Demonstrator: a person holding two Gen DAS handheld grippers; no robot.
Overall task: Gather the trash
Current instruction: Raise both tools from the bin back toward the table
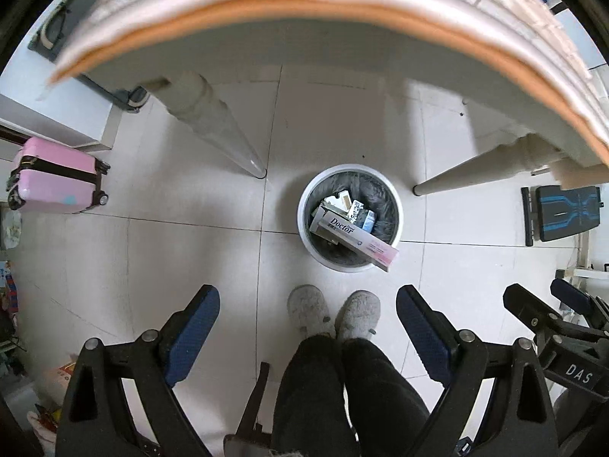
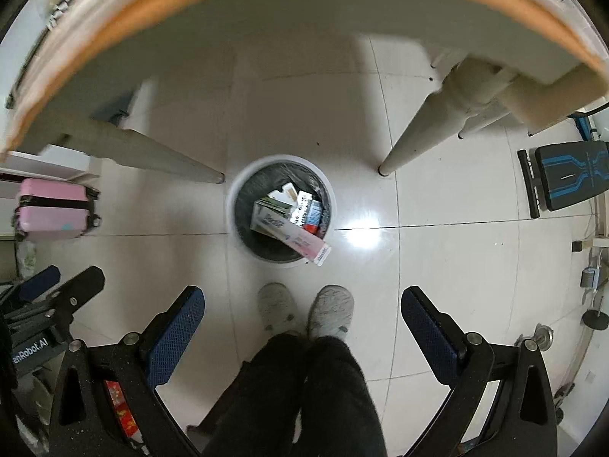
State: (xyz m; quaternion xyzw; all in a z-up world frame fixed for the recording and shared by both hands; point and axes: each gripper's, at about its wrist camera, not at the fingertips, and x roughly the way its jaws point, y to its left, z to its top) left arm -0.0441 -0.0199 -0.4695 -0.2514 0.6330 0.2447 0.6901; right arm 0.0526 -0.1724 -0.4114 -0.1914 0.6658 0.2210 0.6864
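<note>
I have both tools aimed down at the floor, and both are released: the left tool (image 1: 308, 327) has its blue pads spread wide with nothing between them, and the right tool (image 2: 302, 325) is just as wide and just as empty. Between each pair of fingers I see only my slippers (image 1: 333, 314) and dark trousers.

The trash bin (image 1: 304, 205) stands on the tiled floor ahead of my feet, between the two legs of the counter (image 1: 266, 7), whose edge arcs across the top of both views. It already holds several cartons, and the long Doctor box (image 1: 352, 238) lies slanted with its pink end poking over the near rim.

I judge that I am between pieces, so the sensible step is to lift off the floor and look for the next item. No loose trash shows on the floor in either view. Whether any lies on the counter I cannot tell. Before coming back with more, I would nudge the long box down so that fresh pieces don't glance off it and spill over the rim.
</note>
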